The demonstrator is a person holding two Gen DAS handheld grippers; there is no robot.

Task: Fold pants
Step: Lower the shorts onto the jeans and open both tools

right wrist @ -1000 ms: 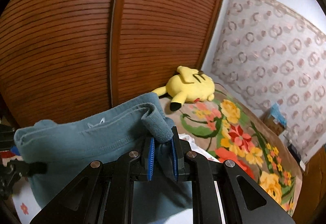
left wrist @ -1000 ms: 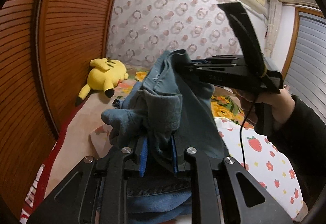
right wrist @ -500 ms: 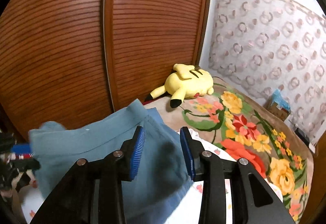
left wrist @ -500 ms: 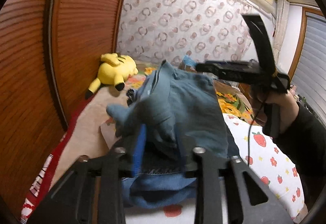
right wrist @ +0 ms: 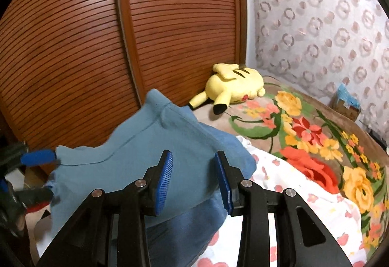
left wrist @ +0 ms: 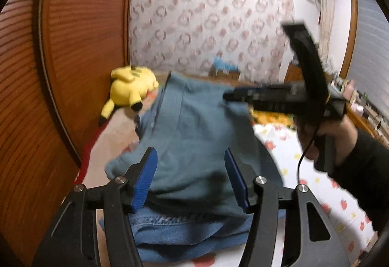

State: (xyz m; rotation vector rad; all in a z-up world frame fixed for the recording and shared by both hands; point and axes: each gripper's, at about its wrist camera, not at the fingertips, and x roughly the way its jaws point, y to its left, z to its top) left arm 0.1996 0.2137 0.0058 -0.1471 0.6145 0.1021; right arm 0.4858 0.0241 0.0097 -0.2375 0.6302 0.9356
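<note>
The teal pants (left wrist: pixel 194 133) lie folded in a loose heap on top of a blue denim garment (left wrist: pixel 184 237) on the bed. My left gripper (left wrist: pixel 190 179) hovers over their near edge. Its jaws are opening and the blue pads stand clear of the cloth between them. My right gripper (right wrist: pixel 194 177) is open over the other side of the pants (right wrist: pixel 145 157), with its pads off the fabric. In the left wrist view the right gripper (left wrist: pixel 229 97), held by a hand (left wrist: pixel 323 135), points at the far edge. The left gripper (right wrist: pixel 36 174) shows at the left edge of the right wrist view.
A slatted wooden wardrobe (right wrist: pixel 121 36) runs along the bed's side. A yellow plush toy (right wrist: pixel 233 87) lies against it on a floral blanket (right wrist: pixel 316 135). A white strawberry-print sheet (right wrist: pixel 291 194) covers the near part. A small box (right wrist: pixel 345 104) sits by the patterned wall.
Both grippers opened and let go of the teal pants. The pants dropped from a held-up bunch onto the denim garment, and both grippers moved lower.
</note>
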